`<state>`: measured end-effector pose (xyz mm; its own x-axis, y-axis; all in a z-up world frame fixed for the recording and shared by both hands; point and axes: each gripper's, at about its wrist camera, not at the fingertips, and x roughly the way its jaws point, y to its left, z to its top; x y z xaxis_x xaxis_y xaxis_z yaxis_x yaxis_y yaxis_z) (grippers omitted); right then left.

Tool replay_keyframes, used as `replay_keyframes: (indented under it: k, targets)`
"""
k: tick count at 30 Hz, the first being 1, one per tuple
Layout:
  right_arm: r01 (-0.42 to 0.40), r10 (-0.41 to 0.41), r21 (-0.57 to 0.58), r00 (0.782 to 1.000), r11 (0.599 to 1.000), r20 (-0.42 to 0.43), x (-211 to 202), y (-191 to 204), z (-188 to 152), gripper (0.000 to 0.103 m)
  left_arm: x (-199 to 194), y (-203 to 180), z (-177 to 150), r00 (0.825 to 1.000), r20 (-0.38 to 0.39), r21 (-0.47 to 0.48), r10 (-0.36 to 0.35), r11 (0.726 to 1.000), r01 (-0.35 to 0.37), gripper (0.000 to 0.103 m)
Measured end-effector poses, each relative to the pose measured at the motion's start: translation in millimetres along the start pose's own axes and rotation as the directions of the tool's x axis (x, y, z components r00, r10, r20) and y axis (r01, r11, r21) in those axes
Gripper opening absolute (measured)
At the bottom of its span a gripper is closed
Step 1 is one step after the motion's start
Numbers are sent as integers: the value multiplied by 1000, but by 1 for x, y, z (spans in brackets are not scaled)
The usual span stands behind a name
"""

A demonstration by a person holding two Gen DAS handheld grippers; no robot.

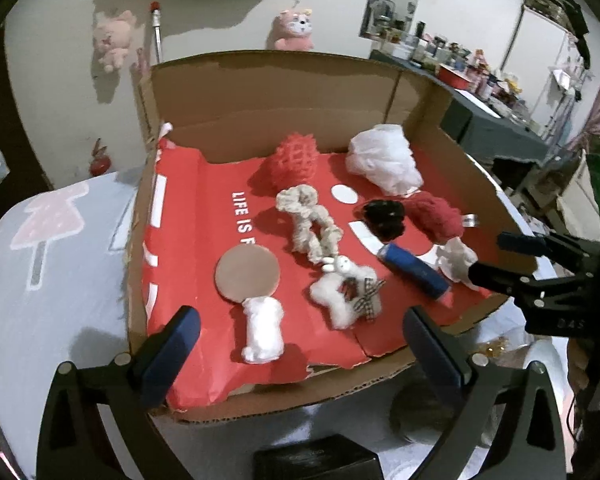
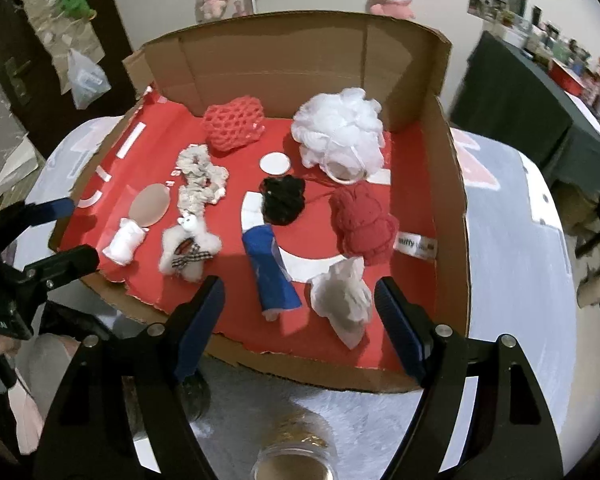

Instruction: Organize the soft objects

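Right wrist view: the right gripper (image 2: 300, 320) is held wide open and empty at the near edge of the shallow cardboard tray with a red printed liner (image 2: 456, 208). Between its fingers, at about 1 o'clock, a crumpled white cloth wad (image 2: 342, 300) is seen, with a blue fabric roll (image 2: 270, 270) at 11 o'clock. Farther back, a white mesh bath pouf (image 2: 340, 132) and a red crocheted net ball (image 2: 234, 124) are set near the rear wall. The left gripper (image 1: 300, 356) is likewise spread wide and holds nothing, with a white fluffy-handled round mirror (image 1: 256, 300) at its 12 o'clock. All these pieces are judged light, limp and compressible; the wad is best pinched across its bulky middle, where the folds can be gathered.
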<state>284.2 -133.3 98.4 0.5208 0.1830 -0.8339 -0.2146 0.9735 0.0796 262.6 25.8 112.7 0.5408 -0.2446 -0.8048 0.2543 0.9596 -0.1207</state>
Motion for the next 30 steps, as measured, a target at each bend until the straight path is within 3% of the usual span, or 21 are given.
replay_keyframes:
  k: [15,30]
  targets:
    - [23,-22,53,1000,998,-17,18,-5,-10,77,20,5,-7,998,-33,-62,57,996,-59,103]
    - [58,-57,44,998,997,-19,21,1,-15,77,28,4,-10,992,-63,-41,111,993,-114,103]
